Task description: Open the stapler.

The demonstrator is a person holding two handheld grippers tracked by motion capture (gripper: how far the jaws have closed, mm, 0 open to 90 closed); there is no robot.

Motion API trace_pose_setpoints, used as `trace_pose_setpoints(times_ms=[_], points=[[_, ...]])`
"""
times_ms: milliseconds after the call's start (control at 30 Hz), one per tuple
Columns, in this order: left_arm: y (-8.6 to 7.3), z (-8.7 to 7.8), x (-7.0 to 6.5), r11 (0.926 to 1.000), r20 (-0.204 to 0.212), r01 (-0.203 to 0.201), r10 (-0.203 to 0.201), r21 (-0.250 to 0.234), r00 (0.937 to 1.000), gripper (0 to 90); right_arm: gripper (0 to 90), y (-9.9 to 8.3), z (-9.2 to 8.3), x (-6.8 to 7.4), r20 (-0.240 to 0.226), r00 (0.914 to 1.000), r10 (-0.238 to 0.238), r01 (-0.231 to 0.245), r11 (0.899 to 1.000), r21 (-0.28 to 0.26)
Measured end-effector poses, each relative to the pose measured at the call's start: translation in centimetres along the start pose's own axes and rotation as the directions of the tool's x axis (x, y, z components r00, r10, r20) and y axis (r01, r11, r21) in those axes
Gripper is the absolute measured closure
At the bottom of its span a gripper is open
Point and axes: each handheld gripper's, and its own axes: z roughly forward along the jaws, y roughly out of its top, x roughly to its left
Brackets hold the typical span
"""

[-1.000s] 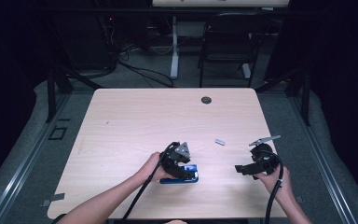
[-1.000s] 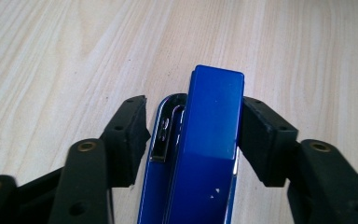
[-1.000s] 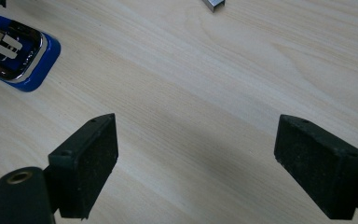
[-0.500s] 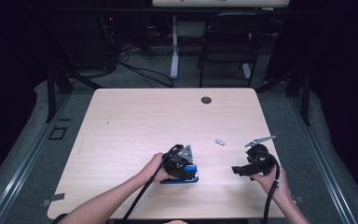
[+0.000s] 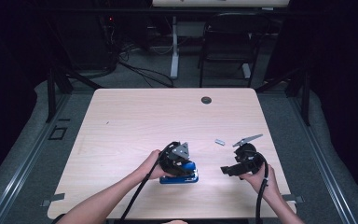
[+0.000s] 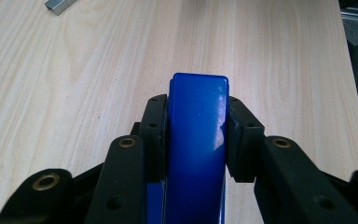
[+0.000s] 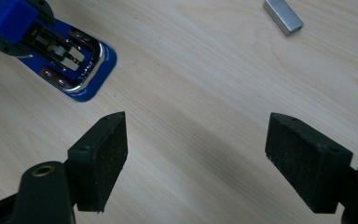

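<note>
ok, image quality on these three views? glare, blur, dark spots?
High view: table evenly lit, surroundings nearly black, soft overall. Left gripper view: sharp, a mild sheen on the blue stapler clamped in the left gripper. Right gripper view: right gripper pads crisp, soft shadow on the wood between them, staple strip slightly soft.

Stapler (image 5: 179, 176) on desk (image 5: 135, 126) nr front edge, mid; staple strip (image 5: 220, 141) behind & to its right; grommet hole (image 5: 206, 100) nr back edge.
</note>
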Motion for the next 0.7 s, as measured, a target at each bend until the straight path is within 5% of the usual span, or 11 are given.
trace_pose_setpoints(times_ms=[167,467,700], points=[[-0.1,-0.3,0.0,0.9999,0.001,-0.008,0.008,-0.012,1.0000,65.2,24.6,0.9,0.7,1.0,-0.032,0.9993,-0.019,0.018,1.000,-0.015],[-0.1,-0.7,0.1,0.9997,0.012,-0.016,0.016,-0.016,0.9998,65.4,64.9,3.1,2.5,3.5,-0.149,0.9852,-0.084,0.078,0.996,-0.051],[-0.3,-0.9,0.1,0.9995,0.008,-0.020,0.020,-0.026,0.9998,65.5,81.5,4.1,4.4,5.1,-0.197,0.9721,-0.128,0.125,0.992,-0.028]])
